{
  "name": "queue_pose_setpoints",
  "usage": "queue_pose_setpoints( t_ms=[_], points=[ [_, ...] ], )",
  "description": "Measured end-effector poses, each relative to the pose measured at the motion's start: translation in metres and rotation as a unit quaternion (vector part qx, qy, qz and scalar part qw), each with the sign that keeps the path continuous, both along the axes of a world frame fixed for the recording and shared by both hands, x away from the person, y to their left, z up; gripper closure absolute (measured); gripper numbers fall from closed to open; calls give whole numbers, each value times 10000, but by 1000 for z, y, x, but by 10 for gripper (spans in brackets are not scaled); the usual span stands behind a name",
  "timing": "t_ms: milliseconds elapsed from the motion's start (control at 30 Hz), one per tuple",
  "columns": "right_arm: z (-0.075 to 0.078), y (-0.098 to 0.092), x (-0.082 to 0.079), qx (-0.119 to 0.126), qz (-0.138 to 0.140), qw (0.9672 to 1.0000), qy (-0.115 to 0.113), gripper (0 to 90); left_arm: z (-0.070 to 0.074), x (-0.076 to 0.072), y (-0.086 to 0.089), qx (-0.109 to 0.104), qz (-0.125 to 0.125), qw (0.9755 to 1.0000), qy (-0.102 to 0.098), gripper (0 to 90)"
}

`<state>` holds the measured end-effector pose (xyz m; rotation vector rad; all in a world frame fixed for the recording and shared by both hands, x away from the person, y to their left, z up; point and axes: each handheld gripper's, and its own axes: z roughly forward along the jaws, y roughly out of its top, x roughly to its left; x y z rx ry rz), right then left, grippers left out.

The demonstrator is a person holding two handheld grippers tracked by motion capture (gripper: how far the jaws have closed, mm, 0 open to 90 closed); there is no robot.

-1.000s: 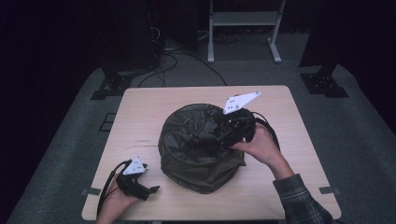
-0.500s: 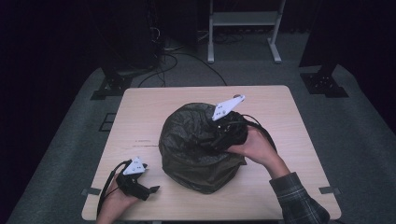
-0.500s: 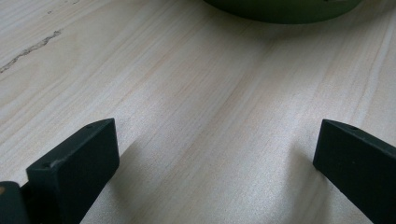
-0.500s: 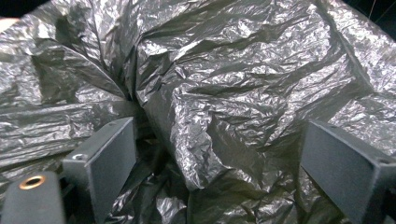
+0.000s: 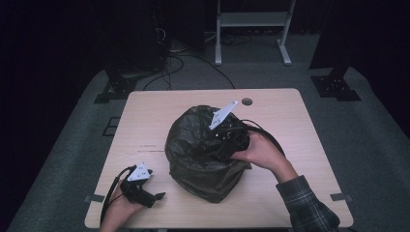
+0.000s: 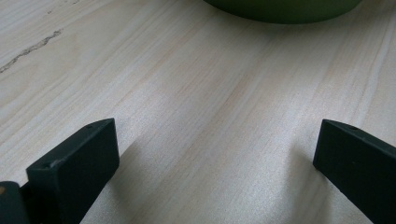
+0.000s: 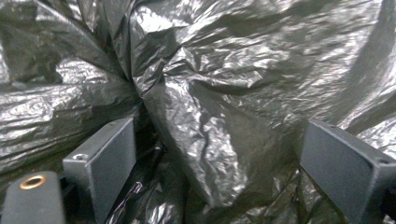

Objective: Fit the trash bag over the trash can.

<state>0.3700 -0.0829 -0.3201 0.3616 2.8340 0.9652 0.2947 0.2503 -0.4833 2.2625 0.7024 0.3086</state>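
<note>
A crumpled black plastic bag (image 5: 200,159) bulges in the middle of the light wooden table (image 5: 285,116). My right gripper (image 5: 216,143) is pressed in over the bag's top from the right, held by a hand in a plaid sleeve. In the right gripper view its jaws stand wide apart, and a raised fold of the bag (image 7: 205,121) lies between them without the pads (image 7: 109,154) pressing on it. My left gripper (image 5: 155,197) rests near the table's front left corner. It is open over bare wood (image 6: 215,135), apart from the bag.
A green rounded edge (image 6: 280,7) shows at the top of the left gripper view, just ahead of the left jaws. A small hole (image 5: 247,101) sits near the table's far edge. Stands, cables and a metal frame (image 5: 251,29) occupy the dark floor behind.
The right gripper has moved left and slightly down over the bag's top, its jaws still wide. The left gripper has stayed where it was.
</note>
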Motion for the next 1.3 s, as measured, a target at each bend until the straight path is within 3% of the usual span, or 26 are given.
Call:
queue_pose_setpoints(
  t_ms=[167, 267, 467, 633, 800, 967, 1133, 1300],
  points=[
    [-1, 3, 2, -203, 17, 9997, 163, 98, 0, 0, 0, 0, -1, 10000, 0, 0],
    [-2, 7, 4, -531, -28, 9978, 393, 98, 0, 0, 0, 0, -1, 10000, 0, 0],
    [-2, 10, 6, -732, -32, 9959, 523, 98, 0, 0, 0, -1, 0, 10000, 0, 0],
    [3, 8, 5, -525, -39, 9978, 402, 97, 0, 0, 0, -1, -6, 10000, 1, 0],
    [25, 5, 5, -83, -47, 9998, 188, 96, 0, 0, 0, -1, -5, 10000, 1, 0],
    [43, 18, 7, 193, 35, 9998, 89, 97, 0, 0, 0, 1, -8, 10000, 3, 0],
    [46, 39, 13, 234, 100, 9997, 65, 97, 0, 0, 0, -3, -15, 10000, 3, 0],
    [38, 61, 20, 151, 177, 9996, 160, 97, 0, 0, 0, -7, -20, 10000, 6, 0]
  ],
)
